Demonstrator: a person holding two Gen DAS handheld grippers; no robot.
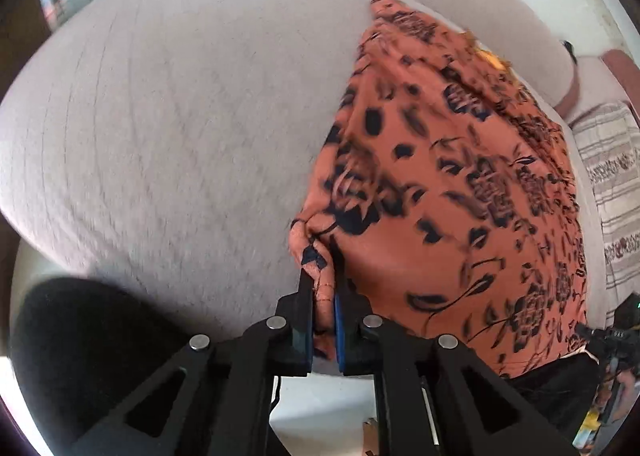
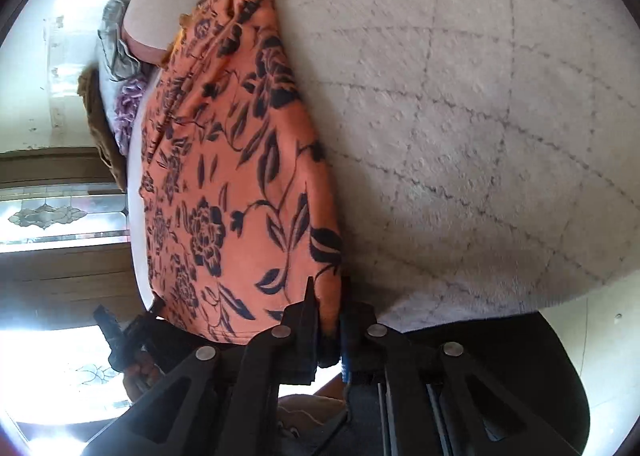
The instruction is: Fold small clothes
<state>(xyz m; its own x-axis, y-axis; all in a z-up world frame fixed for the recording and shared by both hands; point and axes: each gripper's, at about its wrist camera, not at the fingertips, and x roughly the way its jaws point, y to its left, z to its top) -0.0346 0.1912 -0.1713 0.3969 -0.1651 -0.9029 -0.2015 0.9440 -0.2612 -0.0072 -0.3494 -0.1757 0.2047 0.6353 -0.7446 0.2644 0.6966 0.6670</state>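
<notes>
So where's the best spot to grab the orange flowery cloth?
At its near corners, coming from the near edge. The cloth lies long and narrow across the bed, and the left gripper and right gripper are each shut on a corner there.

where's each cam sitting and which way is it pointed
Left wrist: sits on the left gripper, looking steeply down its fingers at the orange floral garment on the pale quilted surface; the right gripper shows at the right edge.
Right wrist: sits on the right gripper, facing down at the same garment; the left gripper and a hand show lower left.
Shared: the garment, each gripper clamped on a corner.
</notes>
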